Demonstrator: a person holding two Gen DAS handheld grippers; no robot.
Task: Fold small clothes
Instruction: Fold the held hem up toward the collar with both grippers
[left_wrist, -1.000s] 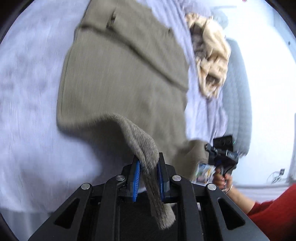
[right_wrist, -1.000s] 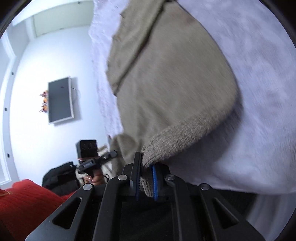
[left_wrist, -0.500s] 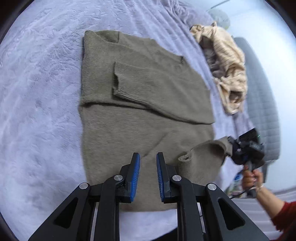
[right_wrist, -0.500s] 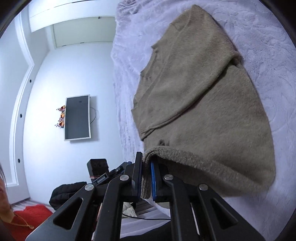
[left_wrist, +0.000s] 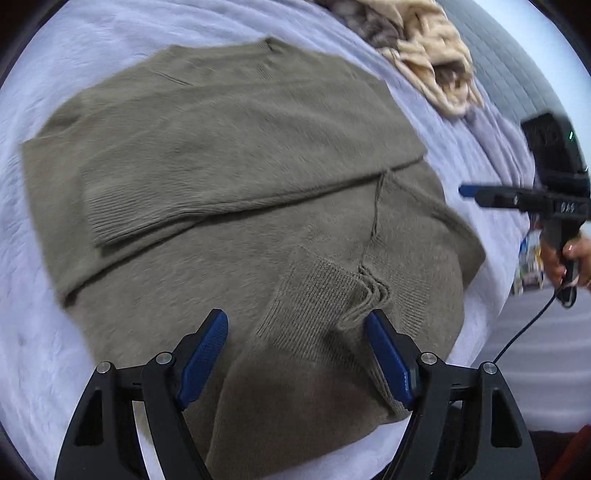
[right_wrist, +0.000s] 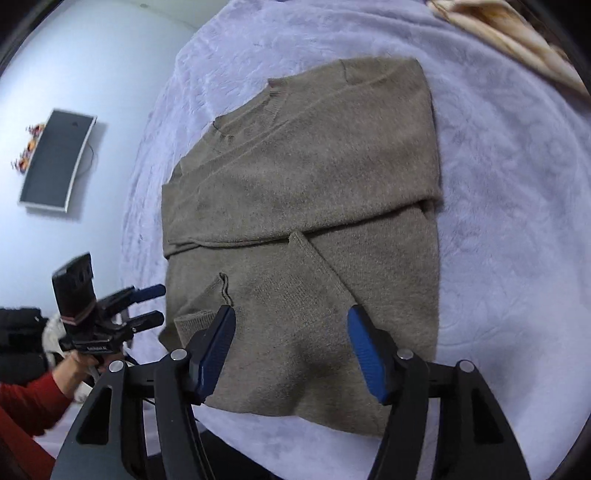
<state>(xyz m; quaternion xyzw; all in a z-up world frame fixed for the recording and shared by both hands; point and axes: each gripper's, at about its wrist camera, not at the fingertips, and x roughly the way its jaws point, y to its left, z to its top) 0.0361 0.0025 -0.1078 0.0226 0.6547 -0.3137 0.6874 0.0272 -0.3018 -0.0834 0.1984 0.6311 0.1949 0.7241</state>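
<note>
1. An olive-grey knitted sweater (left_wrist: 229, 155) lies flat on a bed covered by a pale lavender plush blanket (left_wrist: 44, 332), with both sleeves folded across its body
2. In the right wrist view the sweater (right_wrist: 314, 177) forms a rough rectangle: the neckline sits at the far left corner, one sleeve runs as a band across the middle, and the other sleeve crosses the near part with its ribbed cuff pointing up and toward the middle
3. The left gripper (left_wrist: 297, 356) hangs over the near part of the sweater; its jaws are opening, the blue pads (left_wrist: 205, 354) stand wide apart, and only the flat knit lies beneath the gap, nothing clamped
4. A ribbed cuff with loose folds lies just beside the left gripper's right-hand pad; whether pad and knit touch I cannot tell
5. The right gripper (right_wrist: 291, 349) hovers over the near edge of the sweater; its jaws are also opening, the pads are spread and grip no fabric
6. From the left wrist view the right gripper (left_wrist: 471, 192) appears at the right edge, held by a hand (left_wrist: 569, 258), clear of the sweater
7. From the right wrist view the left gripper (right_wrist: 153, 304) shows at the left, just beside the sweater's edge, held by a hand (right_wrist: 79, 369) in a red sleeve (right_wrist: 26, 406)
8. A crumpled cream and beige garment (left_wrist: 432, 55) lies further up the bed, well apart from the sweater
9. A dark flat screen (right_wrist: 55, 160) hangs on the pale wall
</note>
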